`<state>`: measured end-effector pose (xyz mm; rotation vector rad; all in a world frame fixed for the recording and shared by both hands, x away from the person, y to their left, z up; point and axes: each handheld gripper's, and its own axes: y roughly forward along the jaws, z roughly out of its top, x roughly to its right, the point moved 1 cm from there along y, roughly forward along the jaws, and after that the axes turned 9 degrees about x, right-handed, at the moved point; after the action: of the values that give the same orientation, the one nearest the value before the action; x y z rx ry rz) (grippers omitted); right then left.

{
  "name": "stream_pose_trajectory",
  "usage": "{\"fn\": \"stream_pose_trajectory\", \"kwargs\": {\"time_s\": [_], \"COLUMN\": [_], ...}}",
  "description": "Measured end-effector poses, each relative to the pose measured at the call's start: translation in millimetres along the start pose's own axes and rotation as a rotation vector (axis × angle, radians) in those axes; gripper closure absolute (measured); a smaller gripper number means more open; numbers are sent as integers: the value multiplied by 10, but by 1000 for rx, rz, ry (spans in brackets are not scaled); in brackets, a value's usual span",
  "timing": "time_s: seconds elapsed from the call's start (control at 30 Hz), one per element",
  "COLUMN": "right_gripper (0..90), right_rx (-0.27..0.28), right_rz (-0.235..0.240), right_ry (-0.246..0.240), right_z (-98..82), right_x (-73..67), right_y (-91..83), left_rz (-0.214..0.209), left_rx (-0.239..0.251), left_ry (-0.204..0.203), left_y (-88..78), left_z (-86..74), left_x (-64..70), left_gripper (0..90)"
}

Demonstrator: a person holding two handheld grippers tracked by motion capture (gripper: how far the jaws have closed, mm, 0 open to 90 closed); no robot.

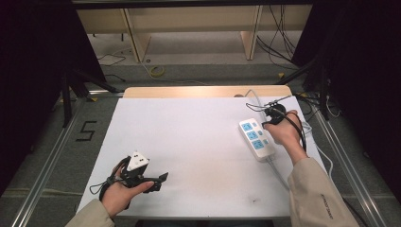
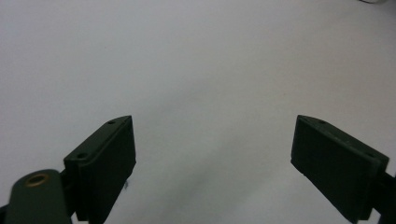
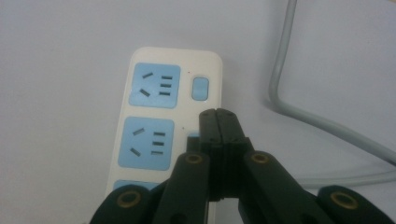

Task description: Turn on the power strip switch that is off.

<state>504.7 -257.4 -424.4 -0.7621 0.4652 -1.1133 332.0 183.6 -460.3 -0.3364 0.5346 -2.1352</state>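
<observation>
A white table [image 1: 198, 142] carries the work, seen from above with a person's forearms coming in from its near edge. A white power strip [image 1: 256, 139] with three blue sockets, each paired with a small blue switch, lies near the table's right edge, angled slightly, its grey cable [image 3: 280, 84] looping off toward the far right corner.

The right gripper [image 3: 217, 114] is closed, its two black jaws pressed flat together with nothing between them. In the right gripper view the joined tips sit over the strip's right side, at the middle switch [image 3: 192, 136], which they mostly hide; the far switch [image 3: 200, 88] above it shows clear. Whether the tips actually touch the switch cannot be told.

The left gripper [image 1: 158, 180] rests in the left hand [image 1: 118, 194] near the table's near left corner, well apart from the strip. Its jaws stand wide open over bare table, holding nothing.

The step in hand appears to be pressing the strip's middle switch with the closed tips. The next move likely calls for a short, straight push down onto that button, kept centred so the tips do not slide onto the neighbouring socket or shove the light strip sideways.
</observation>
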Motion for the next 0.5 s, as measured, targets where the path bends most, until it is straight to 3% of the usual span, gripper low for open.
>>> {"fn": "stream_pose_trajectory", "kwargs": {"time_s": [0.5], "right_gripper": [900], "right_rx": [-54], "right_rz": [10], "right_ry": [-1], "right_z": [-9], "right_x": [-7], "right_y": [128], "left_rz": [0], "left_rx": [-9], "left_ry": [6], "left_y": [-2], "left_z": [-1], "left_x": [7], "left_gripper": [130]}}
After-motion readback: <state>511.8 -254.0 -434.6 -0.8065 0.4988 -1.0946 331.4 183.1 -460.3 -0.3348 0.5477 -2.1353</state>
